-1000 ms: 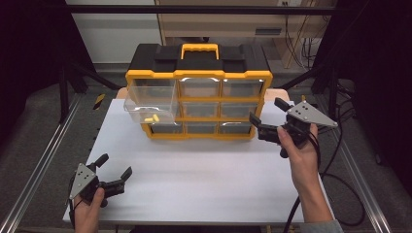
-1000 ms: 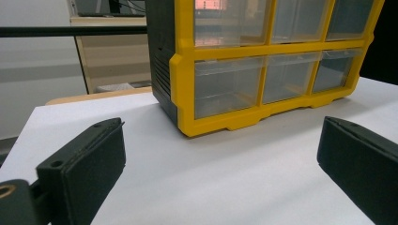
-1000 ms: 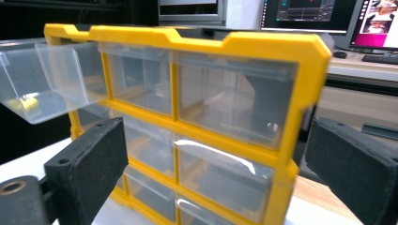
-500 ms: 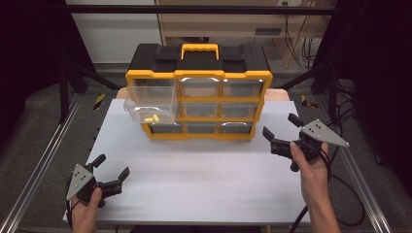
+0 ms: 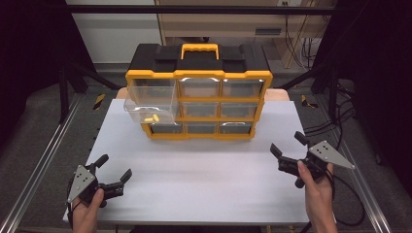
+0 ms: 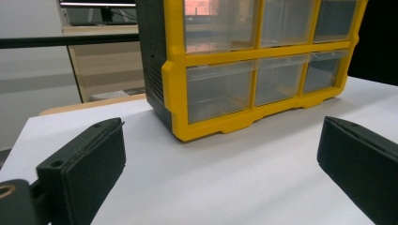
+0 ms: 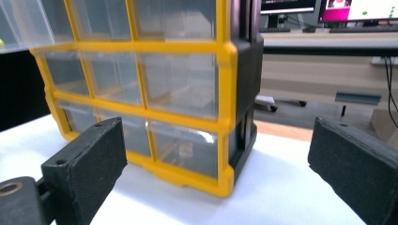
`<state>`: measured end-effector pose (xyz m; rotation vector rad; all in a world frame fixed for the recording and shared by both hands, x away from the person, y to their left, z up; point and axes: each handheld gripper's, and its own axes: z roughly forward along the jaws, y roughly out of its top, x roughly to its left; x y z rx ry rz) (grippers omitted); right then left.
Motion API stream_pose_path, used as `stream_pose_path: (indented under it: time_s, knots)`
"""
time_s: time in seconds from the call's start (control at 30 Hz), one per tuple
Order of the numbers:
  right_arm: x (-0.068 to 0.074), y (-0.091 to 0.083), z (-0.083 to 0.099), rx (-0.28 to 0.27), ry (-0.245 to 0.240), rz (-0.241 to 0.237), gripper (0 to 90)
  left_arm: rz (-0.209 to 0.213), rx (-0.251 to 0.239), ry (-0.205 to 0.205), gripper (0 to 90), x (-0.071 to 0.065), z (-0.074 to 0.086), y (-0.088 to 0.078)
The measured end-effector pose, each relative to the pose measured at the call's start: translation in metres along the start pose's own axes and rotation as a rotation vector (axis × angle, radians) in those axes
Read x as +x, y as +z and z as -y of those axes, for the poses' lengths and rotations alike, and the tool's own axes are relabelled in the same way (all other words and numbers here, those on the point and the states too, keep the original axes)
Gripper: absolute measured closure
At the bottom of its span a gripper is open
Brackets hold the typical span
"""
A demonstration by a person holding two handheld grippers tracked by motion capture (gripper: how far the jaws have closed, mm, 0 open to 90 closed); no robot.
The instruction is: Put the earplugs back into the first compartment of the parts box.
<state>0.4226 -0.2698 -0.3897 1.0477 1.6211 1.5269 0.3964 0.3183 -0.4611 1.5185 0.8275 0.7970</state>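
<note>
White table [image 5: 204,170] — unlabelled yellow organizer [image 5: 199,92], both claws gaping.

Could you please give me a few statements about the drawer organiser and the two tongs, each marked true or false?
1. The yellow-and-black plastic drawer organiser has one clear drawer pulled out. True.
2. The pulled-out drawer is empty. False: small yellow pieces lie in it.
3. The left tongs grip the organiser's handle. False: they are open, near the white table edge.
4. The right tongs are open and hold nothing. True.
</note>
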Motion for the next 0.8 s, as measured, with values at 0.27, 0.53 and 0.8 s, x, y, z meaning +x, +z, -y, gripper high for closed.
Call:
stream_pose_path:
  time_s: [0.27, 0.53, 0.8]
  knots:
    - [0.001, -0.004, 0.019, 0.018, 0.009, -0.005, 5.0, 0.018, -0.007, 0.004, 1.1, -0.001, 0.000, -0.001]
    - [0.007, 0.002, 0.037, 0.051, 0.026, -0.037, 6.5, 0.042, 0.000, -0.001, 1.1, -0.004, 0.000, 0.000]
    - [0.014, 0.021, 0.059, 0.088, 0.062, -0.058, 6.2, 0.050, 0.050, -0.013, 1.1, -0.007, 0.002, 0.005]
